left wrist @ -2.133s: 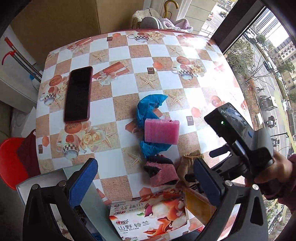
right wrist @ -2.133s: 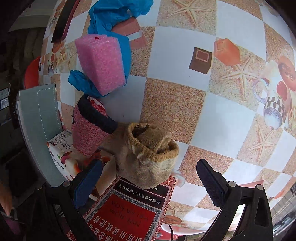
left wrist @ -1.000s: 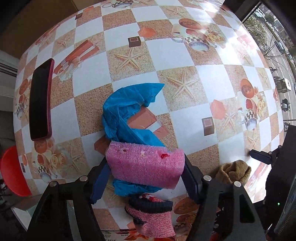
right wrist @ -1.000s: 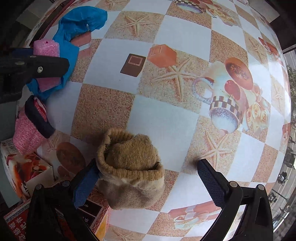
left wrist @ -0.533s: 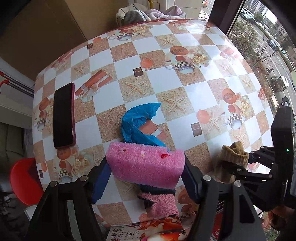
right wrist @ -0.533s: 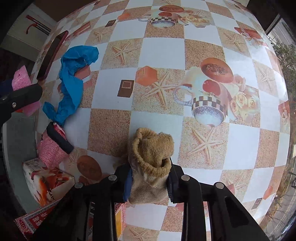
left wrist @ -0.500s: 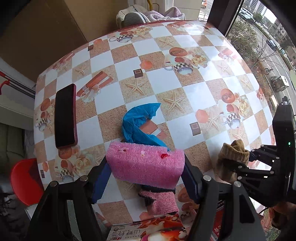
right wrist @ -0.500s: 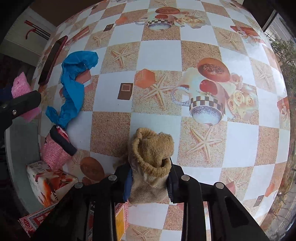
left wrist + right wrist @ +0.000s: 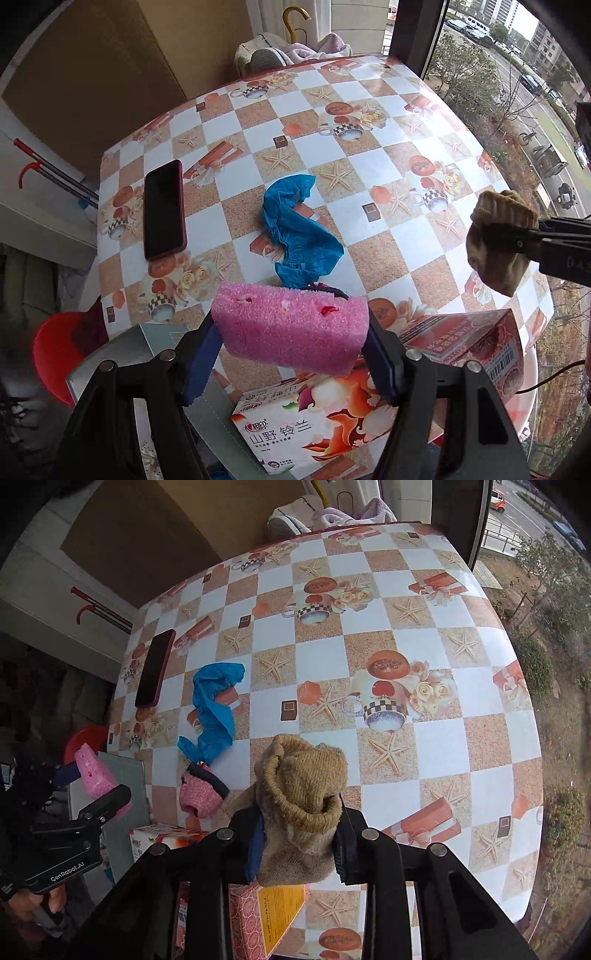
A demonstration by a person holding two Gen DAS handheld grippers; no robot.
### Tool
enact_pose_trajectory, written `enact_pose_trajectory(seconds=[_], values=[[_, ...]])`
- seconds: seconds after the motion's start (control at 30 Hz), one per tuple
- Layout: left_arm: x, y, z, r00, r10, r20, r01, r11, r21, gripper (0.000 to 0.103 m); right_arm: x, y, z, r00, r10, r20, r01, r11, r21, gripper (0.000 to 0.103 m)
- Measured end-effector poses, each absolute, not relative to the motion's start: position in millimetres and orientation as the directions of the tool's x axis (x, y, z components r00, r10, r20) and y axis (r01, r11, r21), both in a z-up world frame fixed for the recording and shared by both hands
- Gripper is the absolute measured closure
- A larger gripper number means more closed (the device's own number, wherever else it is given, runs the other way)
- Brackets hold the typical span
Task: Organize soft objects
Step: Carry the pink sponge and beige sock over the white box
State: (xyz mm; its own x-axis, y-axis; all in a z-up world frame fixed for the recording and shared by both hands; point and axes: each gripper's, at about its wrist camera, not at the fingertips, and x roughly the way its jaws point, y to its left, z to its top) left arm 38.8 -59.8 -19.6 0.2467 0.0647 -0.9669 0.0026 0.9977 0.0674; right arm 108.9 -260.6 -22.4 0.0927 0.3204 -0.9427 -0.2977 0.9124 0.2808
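Left gripper (image 9: 291, 354) clamps pink sponge (image 9: 291, 328) airborne, off the table (image 9: 369, 155). Right gripper (image 9: 299, 843) pinches tan sock (image 9: 301, 808), lifted at 3 o'clock. Likely both bound for the grey bin (image 9: 129, 350) at 8 o'clock. Blue cloth (image 9: 295, 236) remains mid-table.

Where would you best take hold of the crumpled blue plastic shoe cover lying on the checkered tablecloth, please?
Probably at the bunched lower end of the crumpled blue plastic shoe cover, coming straight down from above. It lies flat and limp in an S shape on the checkered tablecloth, so only the thicker gathered folds offer the fingers something to pinch; the thin middle band would likely slip.
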Motion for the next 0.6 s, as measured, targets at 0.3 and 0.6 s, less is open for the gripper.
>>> enact_pose_trajectory(seconds=[0.3, 0.6], values=[[-13, -40, 4, 0.286, 0.060, -0.956, 0.004, 0.998, 0.064, 0.029, 55, -227, 24, 0.164, 0.313, -0.935, -0.331, 0.911, 0.247, 0.071], [-60, -3, 16, 0.305, 0.073, -0.950, -0.050, 0.997, 0.061, 0.029, 2, -182, 42, 0.152, 0.331, -0.931, -0.390, 0.886, 0.251, 0.071]])
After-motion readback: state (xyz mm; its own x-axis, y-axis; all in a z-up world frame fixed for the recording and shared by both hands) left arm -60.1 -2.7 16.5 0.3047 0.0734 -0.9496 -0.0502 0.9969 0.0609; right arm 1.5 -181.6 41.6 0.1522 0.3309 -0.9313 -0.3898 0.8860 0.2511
